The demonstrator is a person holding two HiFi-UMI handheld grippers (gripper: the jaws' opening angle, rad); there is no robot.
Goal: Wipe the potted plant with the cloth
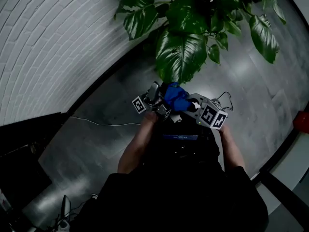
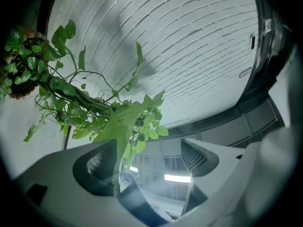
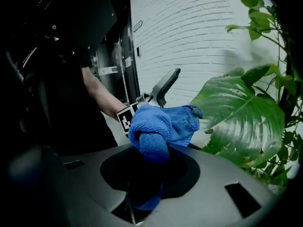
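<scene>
The potted plant (image 1: 203, 13) spreads dark green leaves over the top of the head view, and one big leaf (image 1: 178, 54) hangs just above both grippers. My right gripper (image 1: 187, 103) is shut on a bunched blue cloth (image 1: 175, 96), which bulges out of its jaws (image 3: 158, 126) beside that big leaf (image 3: 241, 117). My left gripper (image 1: 155, 95) sits right next to the cloth. Its jaws stand apart (image 2: 147, 162), and a long light green leaf (image 2: 120, 124) trails down along the inner side of the left one. Vines and small leaves (image 2: 61, 91) fill the space behind it.
A white brick wall (image 1: 53, 47) curves along the left. The floor is grey tile (image 1: 251, 81), with a thin white cable (image 1: 101, 123) lying on it and a red object (image 1: 302, 122) at the right edge. The person's dark clothing (image 1: 178, 187) fills the lower middle.
</scene>
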